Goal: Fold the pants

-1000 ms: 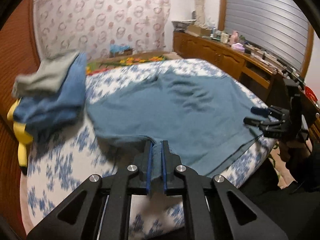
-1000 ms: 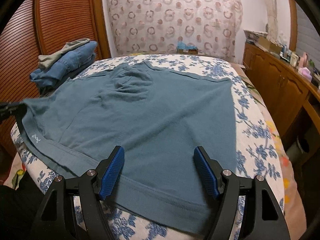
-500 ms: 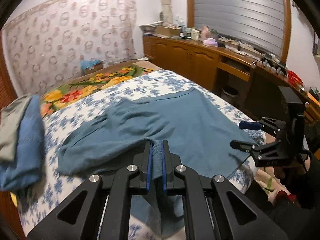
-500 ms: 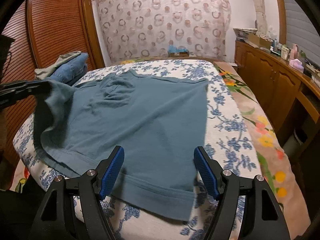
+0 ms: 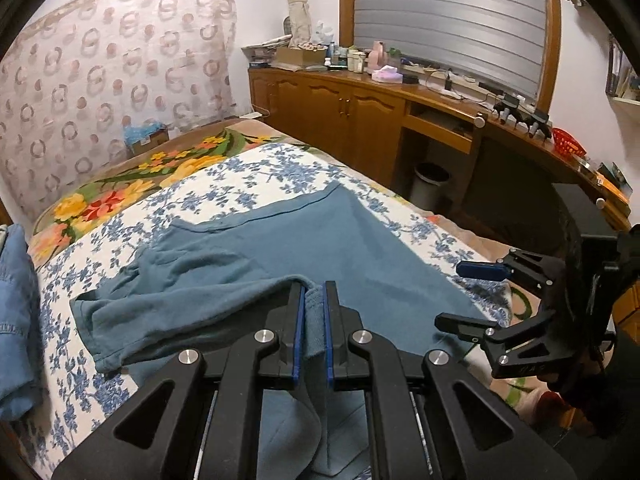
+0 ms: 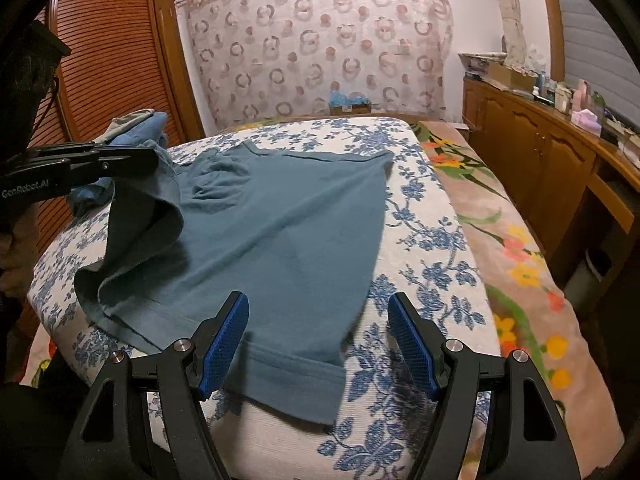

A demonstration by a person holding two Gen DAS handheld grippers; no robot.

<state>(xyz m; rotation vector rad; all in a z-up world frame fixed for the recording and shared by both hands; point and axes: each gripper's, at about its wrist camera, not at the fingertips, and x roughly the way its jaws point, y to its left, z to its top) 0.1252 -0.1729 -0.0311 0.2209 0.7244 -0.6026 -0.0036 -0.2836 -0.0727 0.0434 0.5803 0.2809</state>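
- Teal pants (image 6: 280, 232) lie on your bed (image 6: 420, 240).
- Your left gripper (image 5: 311, 300) pinches their lifted edge.
- Your right gripper (image 6: 318, 340) hovers spread wide over the near hem.

The left tool (image 5: 311, 300) has carried the pants' (image 6: 280, 216) edge over toward the right.

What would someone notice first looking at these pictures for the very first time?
Most striking is the teal pants spread across the floral bedspread, one edge lifted and draped over by the left claw, which is shut on the fabric. The right claw hangs open above the near hem. A pile of blue and grey clothes sits at the bed's far left corner.
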